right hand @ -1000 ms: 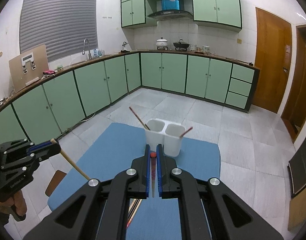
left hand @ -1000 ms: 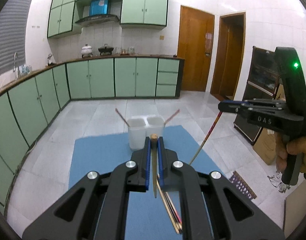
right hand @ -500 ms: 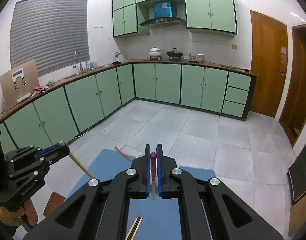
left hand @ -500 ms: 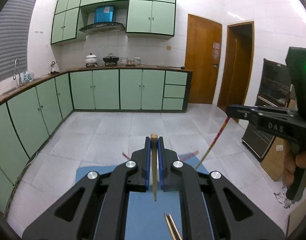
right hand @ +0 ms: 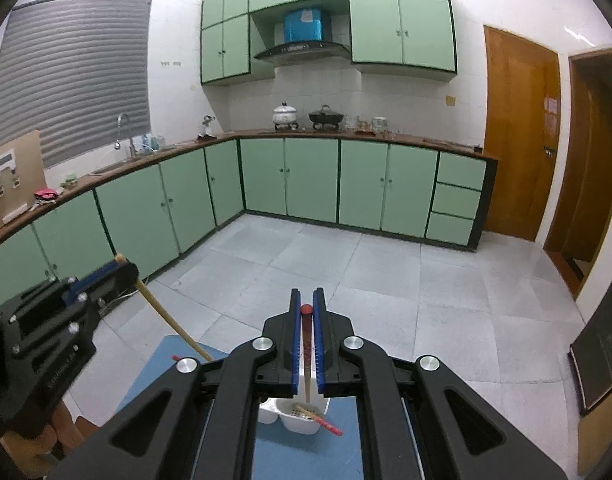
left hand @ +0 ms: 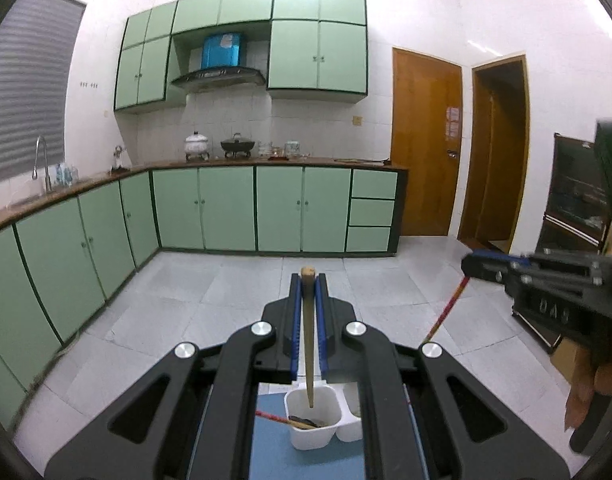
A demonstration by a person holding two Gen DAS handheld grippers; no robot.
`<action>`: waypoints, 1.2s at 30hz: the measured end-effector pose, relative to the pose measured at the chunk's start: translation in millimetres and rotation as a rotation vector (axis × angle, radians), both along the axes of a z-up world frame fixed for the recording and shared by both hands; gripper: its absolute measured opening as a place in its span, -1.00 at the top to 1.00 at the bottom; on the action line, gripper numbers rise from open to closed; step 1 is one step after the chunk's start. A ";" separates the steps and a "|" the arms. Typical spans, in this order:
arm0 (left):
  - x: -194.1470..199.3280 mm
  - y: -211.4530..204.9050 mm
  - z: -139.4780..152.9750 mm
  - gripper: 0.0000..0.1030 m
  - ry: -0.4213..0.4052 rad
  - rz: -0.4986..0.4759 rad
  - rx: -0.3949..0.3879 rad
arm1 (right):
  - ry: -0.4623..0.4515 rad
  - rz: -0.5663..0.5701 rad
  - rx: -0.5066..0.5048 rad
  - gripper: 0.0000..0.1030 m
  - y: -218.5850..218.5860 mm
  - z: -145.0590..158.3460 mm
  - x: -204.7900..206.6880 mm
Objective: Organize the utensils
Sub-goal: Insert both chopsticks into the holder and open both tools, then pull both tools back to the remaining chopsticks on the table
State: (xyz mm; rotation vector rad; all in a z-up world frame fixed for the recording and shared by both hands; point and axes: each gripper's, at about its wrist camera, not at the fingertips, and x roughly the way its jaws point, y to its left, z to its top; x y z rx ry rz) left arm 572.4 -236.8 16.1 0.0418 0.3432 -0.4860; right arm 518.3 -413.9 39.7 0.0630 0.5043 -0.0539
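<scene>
**Two chopsticks poised over the holder, one for each cup**

Left wrist view: your left gripper [left hand: 307, 280] is closed almost fully on a plain wooden chopstick [left hand: 309, 344], pinched near its thick end so that it hangs tip-down. The tip sits over the left cup of the white twin-cup holder [left hand: 302, 438], which stands on the blue mat [left hand: 274, 452]. A red-ended chopstick [left hand: 280, 419] already leans out of that cup. At the right edge you can see your right gripper [left hand: 470, 266] carrying a red chopstick [left hand: 446, 312] at a slant.

The risk here is the slim grip: if the stick pivots between the pads, the tip may swing past the rim and land on the mat. It could also strike the leaning chopstick and flip it out, or tip the light holder.

Right wrist view: your right gripper [right hand: 306, 304] is likewise nearly shut on the red chopstick [right hand: 307, 344], red cap up and pale tip down over the right cup of the holder [right hand: 306, 426]. Another red-ended chopstick [right hand: 320, 420] rests there, sticking out toward you. Your left gripper [right hand: 124, 266] shows at the left with its wooden chopstick [right hand: 170, 320] angled toward the mat [right hand: 154, 364].

With both sticks converging on one small holder, they may cross or your grippers may knock together. Letting go while high or tilted could make the stick bounce out. How deep either tip sits cannot be told, since the gripper bodies hide the rim.
</scene>
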 end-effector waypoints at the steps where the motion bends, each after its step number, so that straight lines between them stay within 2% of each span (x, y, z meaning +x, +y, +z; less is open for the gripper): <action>1: 4.7 -1.1 -5.0 0.89 0.008 0.003 -0.001 | 0.011 0.000 0.007 0.89 -2.6 -9.0 6.1; 8: 33.0 -4.1 -61.0 0.88 0.100 0.003 0.046 | 0.075 0.000 0.026 0.89 -13.8 -62.6 21.4; 12: 31.0 0.9 -75.1 0.82 0.126 -0.006 0.081 | 0.091 0.010 0.025 0.81 -13.5 -71.0 17.5; 16: 17.5 14.2 -61.4 0.42 0.098 -0.010 0.083 | 0.067 0.017 0.025 0.80 -12.9 -58.1 0.2; 20: -4.8 35.8 -35.7 0.32 0.071 -0.004 0.063 | 0.024 0.024 0.034 0.79 -12.4 -37.5 -28.0; 23: -30.7 53.2 -22.5 0.17 0.045 0.013 0.064 | -0.006 0.031 0.059 0.70 -13.0 -26.3 -55.0; 24: -39.6 58.2 -22.3 0.01 0.043 0.015 0.061 | -0.013 0.035 0.067 0.69 -12.8 -25.2 -63.6; 25: -52.7 66.4 -21.9 -0.05 0.042 0.013 0.053 | -0.022 0.037 0.066 0.67 -10.7 -24.7 -76.8; 27: -81.9 82.2 -28.1 -0.06 0.050 0.002 0.046 | -0.037 0.048 0.063 0.63 -5.6 -28.2 -102.6; 30: -120.9 103.0 -50.6 -0.12 0.068 -0.009 0.047 | -0.048 0.065 0.045 0.53 5.8 -46.8 -146.5; 34: -171.5 131.0 -94.7 -0.12 0.095 -0.010 0.058 | -0.011 0.067 0.061 0.52 23.8 -104.9 -209.1; 36: -199.0 151.7 -125.0 -0.17 0.139 0.002 0.019 | 0.024 0.068 0.070 0.52 35.6 -141.6 -237.7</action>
